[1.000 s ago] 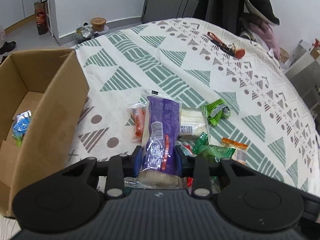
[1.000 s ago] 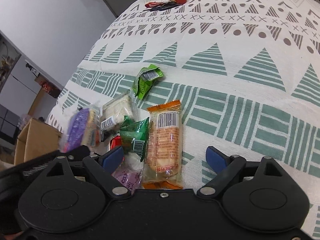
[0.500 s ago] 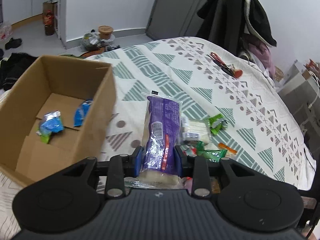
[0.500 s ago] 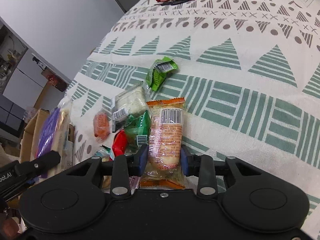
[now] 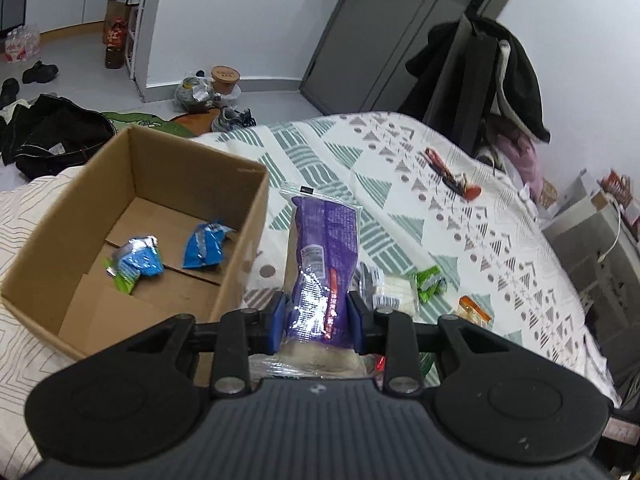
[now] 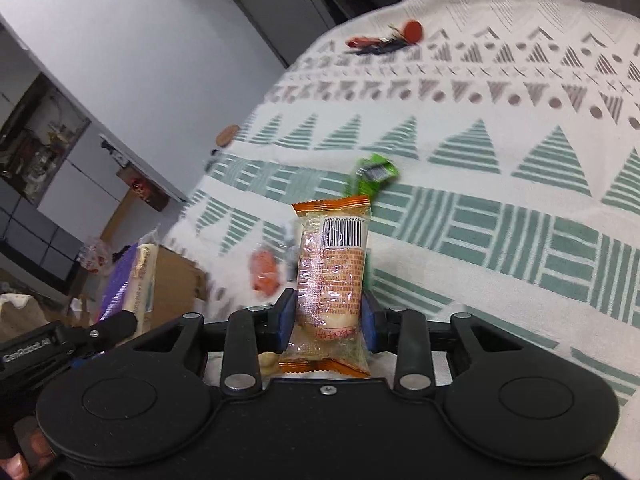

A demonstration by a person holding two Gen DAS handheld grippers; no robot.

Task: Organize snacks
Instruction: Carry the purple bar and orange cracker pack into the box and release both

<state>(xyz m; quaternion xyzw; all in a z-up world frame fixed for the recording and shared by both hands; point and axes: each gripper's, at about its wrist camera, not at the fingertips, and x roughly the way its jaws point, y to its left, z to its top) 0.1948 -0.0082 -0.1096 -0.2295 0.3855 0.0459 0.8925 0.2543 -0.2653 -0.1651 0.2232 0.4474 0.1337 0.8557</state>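
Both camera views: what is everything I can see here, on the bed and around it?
Cardboard box: one, brown, open, at the bed's left edge.
Blue snack packets: two, on the box floor.
Purple packet: one, held in the left gripper.
Orange-ended packet: one, clear with a barcode, held in the right gripper.
Green packet: one, on the bedspread.
White packet: one, beside the green one.
Red-handled item: one, far across the bedspread; too blurred to name.
Bedspread: one, white with green triangles.
Left gripper: shut.
Right gripper: shut.
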